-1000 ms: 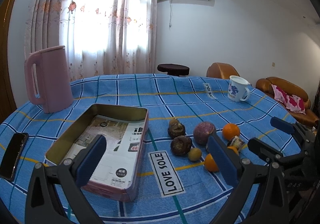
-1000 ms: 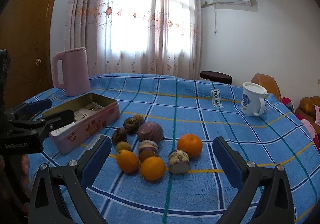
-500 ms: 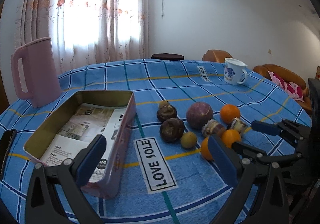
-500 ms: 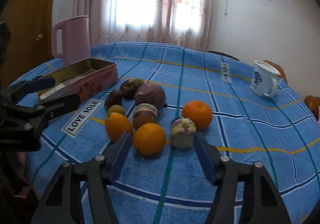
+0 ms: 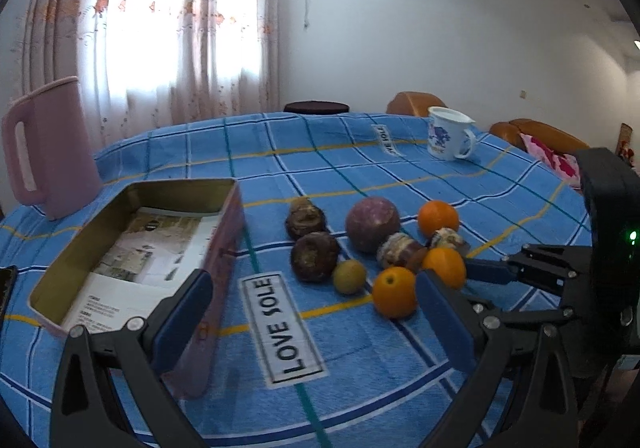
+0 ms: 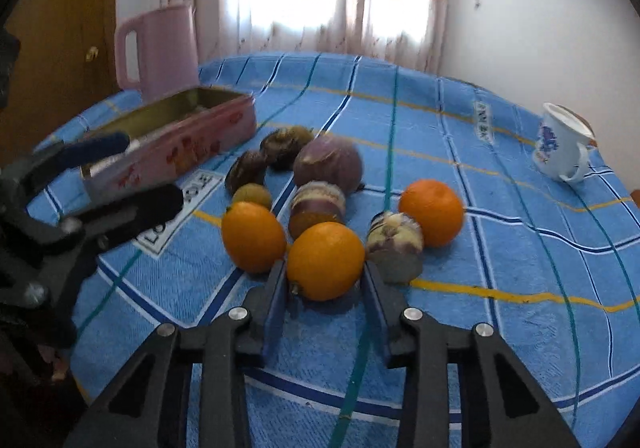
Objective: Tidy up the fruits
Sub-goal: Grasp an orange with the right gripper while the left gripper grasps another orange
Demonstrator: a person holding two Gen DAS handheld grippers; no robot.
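Several fruits lie in a cluster on the blue checked tablecloth (image 5: 360,348). My right gripper (image 6: 325,290) has its pads on either side of the nearest orange (image 6: 325,260), closed in tight around it on the cloth. A second orange (image 6: 253,236), a third orange (image 6: 432,211), a purple round fruit (image 6: 328,163) and brown fruits (image 6: 286,145) lie around it. My left gripper (image 5: 312,324) is open and empty, between the pink tin box (image 5: 132,248) and the fruits. The held orange also shows in the left wrist view (image 5: 444,267).
A pink jug (image 5: 48,147) stands behind the tin box. A white mug (image 5: 448,133) stands at the far right of the table. A dark phone (image 5: 6,288) lies at the left edge. Sofas (image 5: 532,131) are beyond the table.
My right gripper has moved forward and down to the fruit cluster and narrowed from wide open to tight around the nearest orange. My left gripper has stayed open, shifting slightly nearer the table.
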